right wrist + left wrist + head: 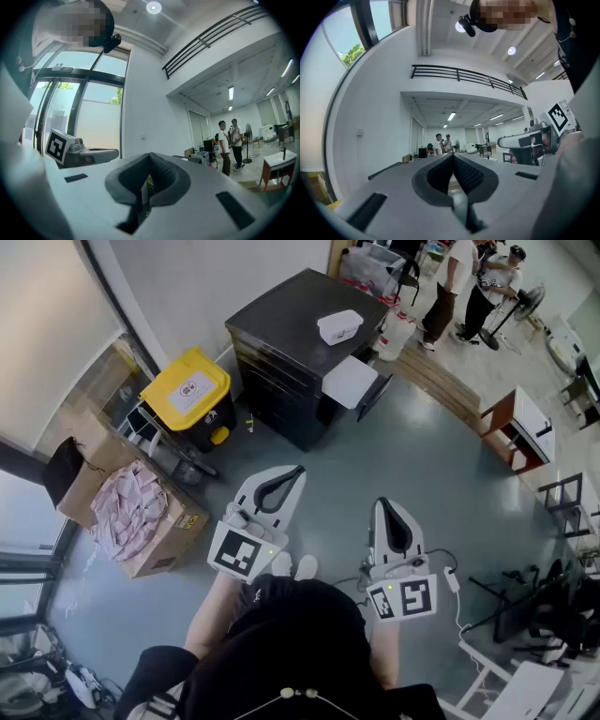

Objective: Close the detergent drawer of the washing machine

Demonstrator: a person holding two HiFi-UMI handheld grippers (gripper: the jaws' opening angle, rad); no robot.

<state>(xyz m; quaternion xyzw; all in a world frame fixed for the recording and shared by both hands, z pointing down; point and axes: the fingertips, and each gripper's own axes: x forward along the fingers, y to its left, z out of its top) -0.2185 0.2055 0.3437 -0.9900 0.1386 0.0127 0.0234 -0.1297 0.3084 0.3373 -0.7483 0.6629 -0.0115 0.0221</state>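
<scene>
The detergent drawer (349, 381), as I am reading it, is jutting white and flat from the dark boxy washing machine (281, 329), well ahead of both tongs. I am judging it light, stiff, smooth plastic, best pushed square on its front. My left tongs (292, 474) and right tongs (386, 507) are hovering level, both pinched together and empty.

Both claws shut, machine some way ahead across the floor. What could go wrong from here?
1. A white plug and cable lie on the floor beside the right claw: a likely trip hazard when stepping forward.
2. The white drawer juts from the dark machine at an angle to you, so an off-line push may jam it.
3. A hard shove might shift the white tub on top.
</scene>
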